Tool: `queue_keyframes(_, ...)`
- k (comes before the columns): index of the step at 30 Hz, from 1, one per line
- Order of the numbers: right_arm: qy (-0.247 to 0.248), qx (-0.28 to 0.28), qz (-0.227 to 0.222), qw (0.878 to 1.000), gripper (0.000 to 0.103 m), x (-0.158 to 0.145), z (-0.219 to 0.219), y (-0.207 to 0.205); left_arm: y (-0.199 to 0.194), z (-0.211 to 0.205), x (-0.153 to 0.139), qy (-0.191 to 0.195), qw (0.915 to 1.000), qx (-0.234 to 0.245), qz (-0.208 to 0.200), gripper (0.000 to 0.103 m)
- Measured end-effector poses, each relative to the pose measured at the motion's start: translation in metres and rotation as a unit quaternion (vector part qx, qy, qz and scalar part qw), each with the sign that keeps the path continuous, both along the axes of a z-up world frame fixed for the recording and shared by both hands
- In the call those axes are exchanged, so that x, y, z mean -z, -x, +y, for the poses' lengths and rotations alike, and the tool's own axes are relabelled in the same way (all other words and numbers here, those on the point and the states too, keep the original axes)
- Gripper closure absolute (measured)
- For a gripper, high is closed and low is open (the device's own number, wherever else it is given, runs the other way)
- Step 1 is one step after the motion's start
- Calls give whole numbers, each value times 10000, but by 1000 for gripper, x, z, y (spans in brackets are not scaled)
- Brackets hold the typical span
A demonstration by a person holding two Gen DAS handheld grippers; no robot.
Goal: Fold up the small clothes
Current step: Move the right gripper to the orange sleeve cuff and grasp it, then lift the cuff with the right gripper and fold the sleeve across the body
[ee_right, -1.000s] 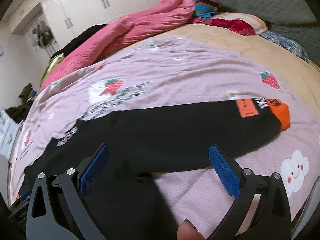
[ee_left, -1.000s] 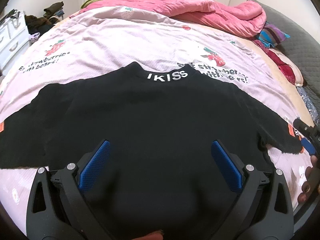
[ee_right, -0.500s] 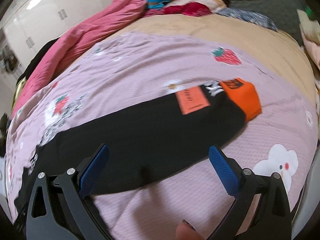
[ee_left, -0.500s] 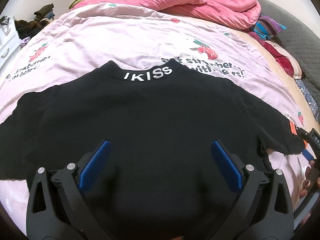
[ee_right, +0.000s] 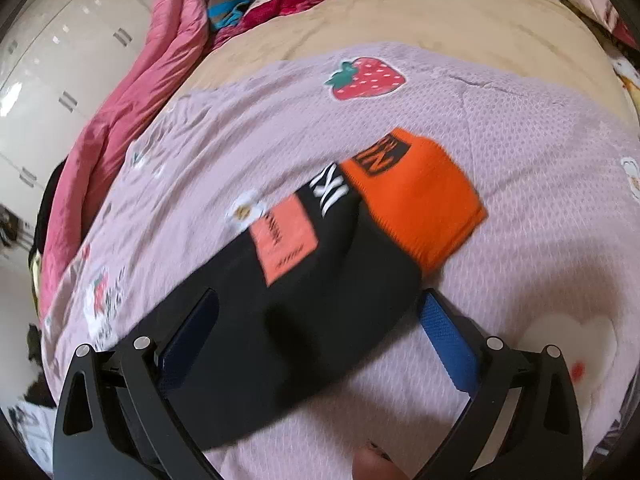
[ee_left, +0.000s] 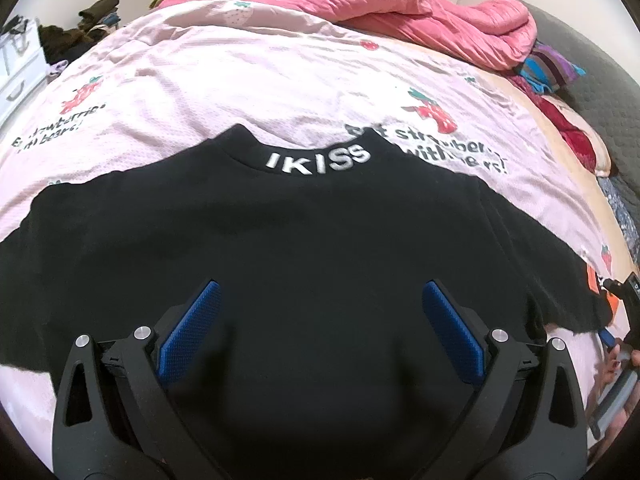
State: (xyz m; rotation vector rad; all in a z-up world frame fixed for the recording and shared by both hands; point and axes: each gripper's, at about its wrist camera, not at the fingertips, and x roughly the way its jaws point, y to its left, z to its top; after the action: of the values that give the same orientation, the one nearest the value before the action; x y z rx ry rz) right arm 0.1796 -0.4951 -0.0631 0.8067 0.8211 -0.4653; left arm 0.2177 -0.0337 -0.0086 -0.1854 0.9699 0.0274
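Note:
A black sweater (ee_left: 320, 248) lies flat on the pink strawberry bedspread (ee_left: 248, 76), back up, with white "IKISS" lettering (ee_left: 318, 158) on its collar. My left gripper (ee_left: 320, 328) hovers open over its lower body, blue pads wide apart. In the right wrist view the sweater's right sleeve (ee_right: 280, 312) runs toward an orange cuff (ee_right: 416, 200) with an orange patch (ee_right: 286, 240) beside it. My right gripper (ee_right: 318, 340) is open just above that sleeve, straddling it. The other gripper and a hand show at the right edge (ee_left: 618, 320) of the left wrist view.
A rumpled pink duvet (ee_left: 420, 12) and striped clothes (ee_left: 548, 68) lie at the head of the bed. A beige blanket (ee_right: 400, 28) lies beyond the bedspread. White drawers (ee_left: 20, 68) and piled clothes stand at left, white wardrobes (ee_right: 60, 60) behind.
My right gripper has moved along the sleeve toward the orange cuff and dropped closer to it. The left gripper drifted slightly forward over the sweater body. Both stayed open.

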Motion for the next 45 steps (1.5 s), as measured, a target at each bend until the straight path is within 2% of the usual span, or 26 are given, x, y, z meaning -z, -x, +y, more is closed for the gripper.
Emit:
queue_keyframes(1, -73, 65, -18, 10000, 5, 1, -4, -2, -2, 4, -1, 20, 10000, -42, 2, 8)
queue_keyframes(2, -147, 153, -72, 9997, 13, 1, -9, -5, -3, 8, -1, 35, 10000, -72, 2, 8)
queue_keyframes(3, -129, 191, -68, 9997, 25, 0, -12, -9, -4, 13, -1, 56, 9999, -130, 8, 8)
queue_keyframes(4, -53, 255, 11, 9997, 45, -2, -15, -13, -5, 17, -2, 76, 9998, -176, 9, 8)
queue_keyframes(6, -135, 311, -104, 9994, 66, -3, -21, -18, -5, 27, -4, 93, 9996, -284, -11, 8)
queue_keyframes(7, -197, 319, -227, 9990, 85, -4, -22, -18, -5, 31, -5, 101, 9994, -323, -15, 8)
queue_keyframes(10, -179, 186, -743, 9969, 87, -15, -13, -15, -2, 41, -6, 169, 9990, -425, 2, 8)
queue_keyframes(13, -178, -279, -1389, 9898, 87, -35, 7, -16, 1, 49, -9, 264, 9984, -499, -2, 8)
queue_keyframes(18, -190, -988, -1937, 9759, 87, -58, 42, -20, 6, 52, -22, 315, 9982, -497, -99, 8)
queue_keyframes(23, -41, -1646, -2143, 9628, 87, -78, 75, -30, 11, 55, -36, 509, 9974, -455, -225, 8)
queue_keyframes(31, 524, -2627, -2420, 9326, 87, -110, 140, -30, 18, 60, -47, 657, 9964, -463, -263, 8)
queue_keyframes(37, 752, -3218, -2418, 9123, 87, -118, 187, -35, 23, 73, -50, 744, 9951, -598, -265, 8)
queue_keyframes(45, 1067, -3938, -2272, 8843, 87, -115, 251, -35, 33, 100, -53, 1128, 9910, -654, -296, 8)
